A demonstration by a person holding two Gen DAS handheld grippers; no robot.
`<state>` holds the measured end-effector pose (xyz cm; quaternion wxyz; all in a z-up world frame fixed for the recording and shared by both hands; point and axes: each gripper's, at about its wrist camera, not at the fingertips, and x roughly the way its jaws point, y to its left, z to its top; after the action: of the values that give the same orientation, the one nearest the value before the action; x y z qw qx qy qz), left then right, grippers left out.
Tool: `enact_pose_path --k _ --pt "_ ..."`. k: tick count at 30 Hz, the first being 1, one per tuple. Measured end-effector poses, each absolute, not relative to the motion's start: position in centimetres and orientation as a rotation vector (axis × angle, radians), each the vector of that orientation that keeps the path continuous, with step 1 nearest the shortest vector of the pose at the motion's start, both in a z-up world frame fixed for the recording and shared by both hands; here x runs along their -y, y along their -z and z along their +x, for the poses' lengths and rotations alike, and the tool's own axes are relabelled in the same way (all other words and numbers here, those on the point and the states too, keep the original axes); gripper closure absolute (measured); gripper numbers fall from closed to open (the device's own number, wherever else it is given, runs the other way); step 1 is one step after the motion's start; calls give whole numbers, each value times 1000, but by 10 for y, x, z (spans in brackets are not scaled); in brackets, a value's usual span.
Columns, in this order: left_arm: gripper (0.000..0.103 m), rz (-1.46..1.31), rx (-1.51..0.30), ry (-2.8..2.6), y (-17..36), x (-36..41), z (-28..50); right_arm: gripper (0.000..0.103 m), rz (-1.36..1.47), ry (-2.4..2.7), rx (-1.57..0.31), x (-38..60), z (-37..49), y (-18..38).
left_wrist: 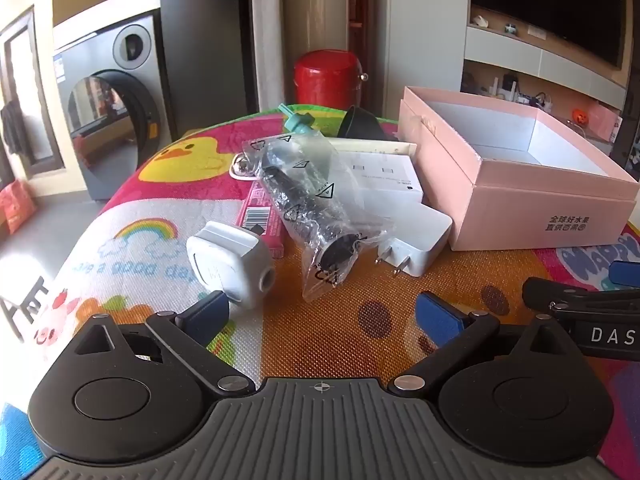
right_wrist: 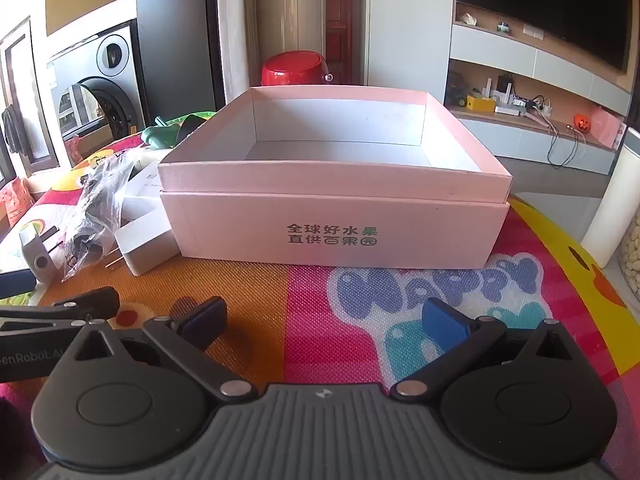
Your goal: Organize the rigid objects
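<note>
Cartoon-print counter (right_wrist: pixel 320 288) — pink box (right_wrist: pixel 336 216) empty in right view; left view shows bagged black tube (left_wrist: pixel 308 204), white charger (left_wrist: pixel 420 236). Left gripper (left_wrist: pixel 320 316), right gripper (right_wrist: pixel 324 320) spread — holding nothing.

Matt cardboard box (right_wrist: pixel 336 224), woven mat (right_wrist: pixel 304 300)

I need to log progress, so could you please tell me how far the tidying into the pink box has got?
Nothing looks done: the pink box is empty inside. Nothing is in hand: the left gripper and right gripper hover open over the mat. Left to do: the bagged black part, white charger, grey-white device and pink packet lie beside the box.
</note>
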<state>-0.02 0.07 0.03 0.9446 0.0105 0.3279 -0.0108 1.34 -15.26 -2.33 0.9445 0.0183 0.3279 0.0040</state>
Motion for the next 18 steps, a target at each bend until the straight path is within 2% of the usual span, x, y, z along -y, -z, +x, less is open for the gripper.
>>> enact_pose_path --k 18 --pt "1 18 -678 23 0 -2 2 0 45 -11 -665 152 13 23"
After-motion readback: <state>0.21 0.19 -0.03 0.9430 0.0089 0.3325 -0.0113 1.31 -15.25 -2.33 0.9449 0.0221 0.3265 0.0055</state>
